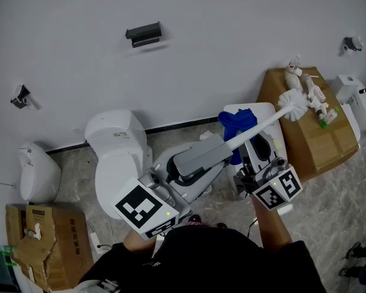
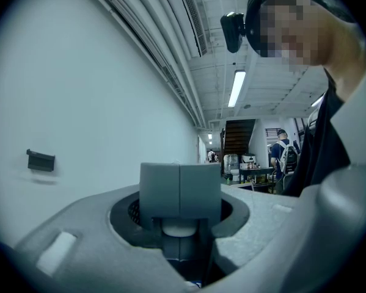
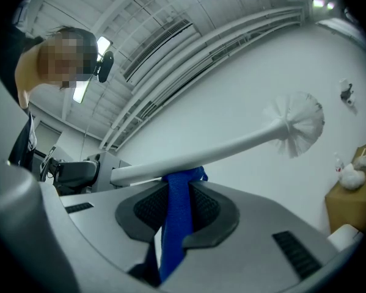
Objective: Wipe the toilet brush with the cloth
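The left gripper (image 2: 179, 221) clamps what appears to be the grey handle of one toilet brush (image 3: 231, 146); the right gripper (image 3: 178, 209) pinches one blue cloth (image 1: 236, 122) against its shaft.

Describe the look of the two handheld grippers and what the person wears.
Both the left gripper and right gripper have light grey moulded shells with darker grey jaw pads. Each carries a white cube printed with black square markers, with a small green light. The person wears a black top.
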A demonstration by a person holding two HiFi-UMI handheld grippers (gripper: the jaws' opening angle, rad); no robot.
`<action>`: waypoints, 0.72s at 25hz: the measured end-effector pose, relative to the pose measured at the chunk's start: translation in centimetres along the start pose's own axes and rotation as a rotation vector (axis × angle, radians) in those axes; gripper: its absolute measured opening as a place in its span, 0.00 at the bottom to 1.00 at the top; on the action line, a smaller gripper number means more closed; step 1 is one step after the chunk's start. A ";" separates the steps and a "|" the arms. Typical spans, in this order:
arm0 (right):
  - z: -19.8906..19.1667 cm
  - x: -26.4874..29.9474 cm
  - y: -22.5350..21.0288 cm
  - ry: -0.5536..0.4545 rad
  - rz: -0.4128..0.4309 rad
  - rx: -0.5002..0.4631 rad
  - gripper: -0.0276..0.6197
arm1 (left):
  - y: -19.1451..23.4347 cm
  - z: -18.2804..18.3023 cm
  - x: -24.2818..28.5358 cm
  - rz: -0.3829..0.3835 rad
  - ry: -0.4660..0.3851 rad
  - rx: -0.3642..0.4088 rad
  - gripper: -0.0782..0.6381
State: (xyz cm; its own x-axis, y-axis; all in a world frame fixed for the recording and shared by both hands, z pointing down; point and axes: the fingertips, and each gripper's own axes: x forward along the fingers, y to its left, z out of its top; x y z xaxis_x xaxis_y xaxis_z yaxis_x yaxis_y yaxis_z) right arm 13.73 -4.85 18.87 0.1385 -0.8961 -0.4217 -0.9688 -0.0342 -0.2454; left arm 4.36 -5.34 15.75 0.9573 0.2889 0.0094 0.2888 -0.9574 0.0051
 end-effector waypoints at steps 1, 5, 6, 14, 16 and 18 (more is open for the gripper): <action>0.2 -0.1 -0.3 -0.002 -0.006 -0.001 0.14 | 0.0 0.0 0.1 0.000 -0.001 -0.001 0.33; 0.6 -0.2 -1.0 -0.011 -0.031 -0.001 0.14 | 0.2 0.1 0.0 -0.002 -0.002 -0.002 0.33; 0.6 -0.3 -1.1 -0.013 -0.036 -0.001 0.14 | 0.3 0.1 -0.1 -0.003 -0.002 -0.001 0.33; 0.8 -0.8 -2.0 -0.026 -0.075 -0.005 0.14 | 0.2 0.0 -0.6 -0.008 0.000 0.006 0.33; 1.0 -1.0 -2.4 -0.029 -0.086 -0.006 0.14 | 0.1 0.0 -0.5 -0.009 -0.001 0.007 0.33; 1.1 -1.2 -2.8 -0.032 -0.096 -0.007 0.14 | 0.0 0.0 -0.5 -0.010 -0.001 0.009 0.33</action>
State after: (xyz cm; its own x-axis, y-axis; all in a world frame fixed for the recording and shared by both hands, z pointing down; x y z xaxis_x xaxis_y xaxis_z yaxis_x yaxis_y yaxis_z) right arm 16.48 -3.17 19.07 0.2367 -0.8740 -0.4243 -0.9522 -0.1220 -0.2800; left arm 3.88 -5.47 15.76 0.9545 0.2982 0.0085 0.2983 -0.9545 -0.0034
